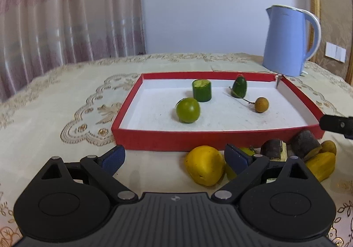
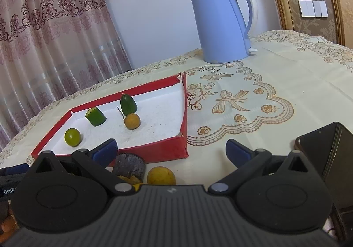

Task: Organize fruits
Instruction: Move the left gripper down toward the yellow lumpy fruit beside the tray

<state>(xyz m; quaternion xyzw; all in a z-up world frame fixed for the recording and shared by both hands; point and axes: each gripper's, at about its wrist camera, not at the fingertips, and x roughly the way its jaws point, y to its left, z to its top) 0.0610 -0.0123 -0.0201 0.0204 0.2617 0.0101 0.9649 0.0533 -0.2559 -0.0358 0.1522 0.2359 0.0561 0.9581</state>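
Note:
A red tray [image 1: 154, 141] [image 2: 163, 150] with a white floor holds a green lime [image 1: 188, 109] [image 2: 72, 137], two cucumber pieces [image 1: 201, 90] [image 1: 239, 87] and a small brown longan [image 1: 261, 104] [image 2: 132, 121]. In front of the tray lie yellow fruit pieces [image 1: 204, 165] [image 1: 321, 165], dark sugarcane chunks [image 1: 305, 142] [image 2: 129, 166] and a small yellow fruit [image 2: 161, 176]. My left gripper [image 1: 175, 158] stands open before the tray's near wall, its right finger beside the yellow piece. My right gripper [image 2: 171, 151] is open at the tray's near right corner, above the cane chunk and yellow fruit.
A blue kettle [image 1: 286, 42] [image 2: 222, 22] stands behind the tray on the embroidered tablecloth [image 2: 253, 101]. A dark phone-like object [image 2: 326, 158] lies at the right. Curtains hang at the left, and a wall with a switch is at the right.

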